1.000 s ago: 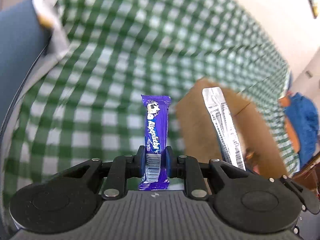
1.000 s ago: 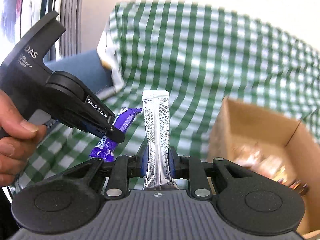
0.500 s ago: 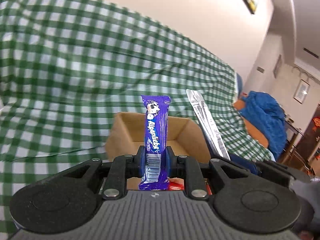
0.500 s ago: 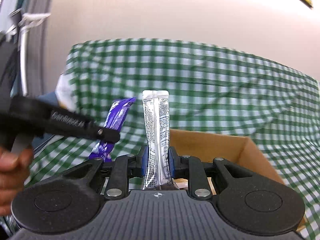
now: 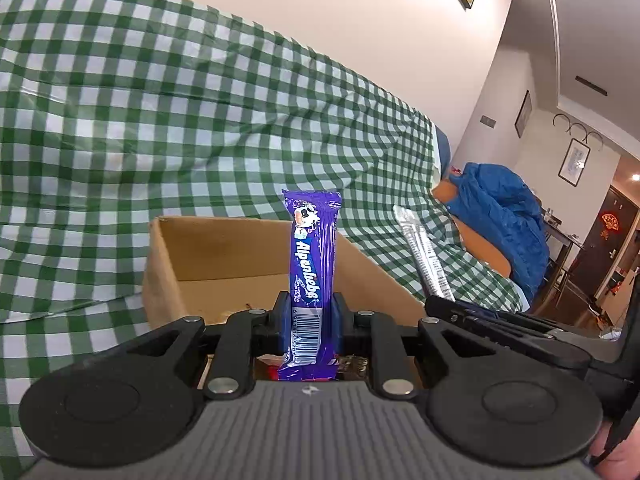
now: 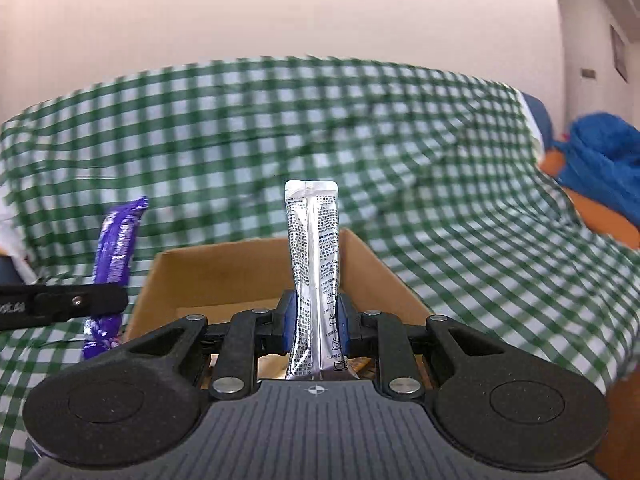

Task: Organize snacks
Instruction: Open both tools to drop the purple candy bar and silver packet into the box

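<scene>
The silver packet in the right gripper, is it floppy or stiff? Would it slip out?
Probably fairly stiff: the silver packet stands straight up above the right gripper without drooping. It looks light, since a pinch near its bottom holds it. Its shiny foil may be slippery, so a loose squeeze might let it slide.

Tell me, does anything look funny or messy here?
Nothing looks spilled or broken. The left gripper holds a purple Alpenliebe candy stick upright, and the right gripper holds a silver sachet upright, both in front of the open cardboard box. The checked cloth is just wrinkly.
</scene>
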`<control>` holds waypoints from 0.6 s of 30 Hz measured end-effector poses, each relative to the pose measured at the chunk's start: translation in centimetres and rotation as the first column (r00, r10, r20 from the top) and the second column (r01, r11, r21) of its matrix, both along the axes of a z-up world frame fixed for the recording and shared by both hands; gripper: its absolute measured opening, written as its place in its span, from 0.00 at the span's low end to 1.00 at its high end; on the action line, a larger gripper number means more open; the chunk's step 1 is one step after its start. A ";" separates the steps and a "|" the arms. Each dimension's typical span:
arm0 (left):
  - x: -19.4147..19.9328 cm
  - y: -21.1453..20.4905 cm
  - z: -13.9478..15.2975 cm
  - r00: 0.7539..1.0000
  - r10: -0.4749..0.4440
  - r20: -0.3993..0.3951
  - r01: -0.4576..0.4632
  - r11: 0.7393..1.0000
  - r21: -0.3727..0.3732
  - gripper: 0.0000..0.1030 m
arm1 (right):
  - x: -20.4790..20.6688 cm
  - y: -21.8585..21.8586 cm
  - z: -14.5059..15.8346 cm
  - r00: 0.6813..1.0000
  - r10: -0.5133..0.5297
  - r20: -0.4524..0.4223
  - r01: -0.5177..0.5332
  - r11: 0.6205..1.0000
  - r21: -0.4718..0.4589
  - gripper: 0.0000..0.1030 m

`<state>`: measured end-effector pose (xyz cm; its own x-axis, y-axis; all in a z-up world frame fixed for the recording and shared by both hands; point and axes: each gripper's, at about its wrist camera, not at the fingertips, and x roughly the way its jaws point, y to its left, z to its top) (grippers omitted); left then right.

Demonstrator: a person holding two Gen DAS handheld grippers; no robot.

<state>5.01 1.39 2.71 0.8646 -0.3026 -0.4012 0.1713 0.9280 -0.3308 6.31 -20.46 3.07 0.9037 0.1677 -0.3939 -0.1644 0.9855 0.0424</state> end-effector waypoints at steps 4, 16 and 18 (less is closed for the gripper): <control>0.9 -0.5 -0.4 0.999 -0.024 -0.041 0.024 1.000 -0.020 0.42 | 1.0 0.6 -1.0 0.998 -0.032 -0.047 0.029 0.998 -0.061 0.35; -3.3 -0.4 0.8 0.995 0.101 0.009 -0.102 0.983 0.155 0.83 | 0.3 1.0 -1.7 0.992 0.002 -0.127 -0.014 0.995 -0.096 0.90; -5.3 -1.0 1.2 0.988 0.150 0.040 -0.155 0.970 0.186 0.84 | -0.4 0.9 -1.5 0.993 0.014 -0.120 -0.027 0.994 -0.110 0.97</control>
